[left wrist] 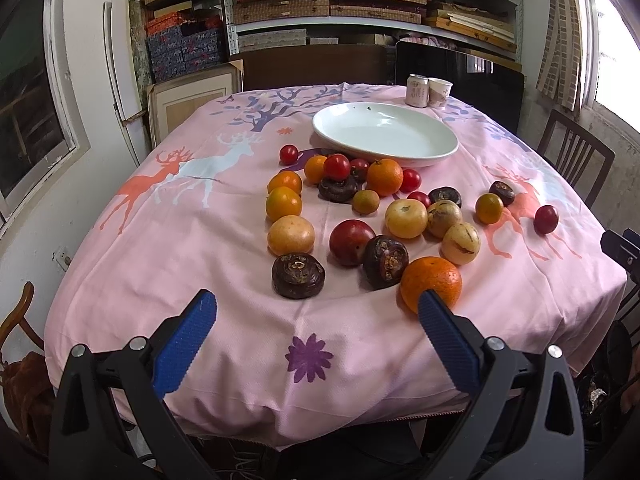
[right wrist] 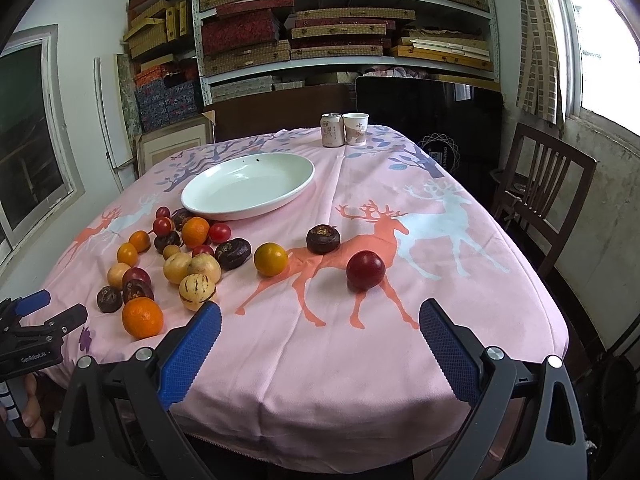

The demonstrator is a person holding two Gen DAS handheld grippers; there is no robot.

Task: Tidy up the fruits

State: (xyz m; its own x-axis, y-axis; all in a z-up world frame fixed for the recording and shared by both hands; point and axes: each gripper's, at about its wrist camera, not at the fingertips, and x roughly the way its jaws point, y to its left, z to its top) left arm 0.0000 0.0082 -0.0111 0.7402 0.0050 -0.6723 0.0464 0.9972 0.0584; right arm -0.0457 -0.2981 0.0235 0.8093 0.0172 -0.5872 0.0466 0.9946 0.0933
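Several fruits lie loose on the pink tablecloth (left wrist: 224, 248) in front of an empty white plate (left wrist: 384, 133) (right wrist: 248, 184). Among them are oranges (left wrist: 431, 282) (right wrist: 142, 317), red tomatoes (left wrist: 351, 241), yellow fruits (left wrist: 291, 235), striped pale melons (right wrist: 197, 290) and dark brown fruits (left wrist: 298, 275). A red fruit (right wrist: 365, 270), a dark fruit (right wrist: 323, 239) and a yellow-orange fruit (right wrist: 271, 259) lie apart toward the right. My left gripper (left wrist: 318, 306) is open above the near edge of the table, just short of the fruits. My right gripper (right wrist: 320, 316) is open too and holds nothing.
A drink can (right wrist: 331, 130) and a paper cup (right wrist: 355, 129) stand at the table's far edge. A wooden chair (right wrist: 540, 200) is at the right, shelves with boxes (right wrist: 344, 32) behind. The left gripper's body (right wrist: 32, 332) shows at the left of the right wrist view.
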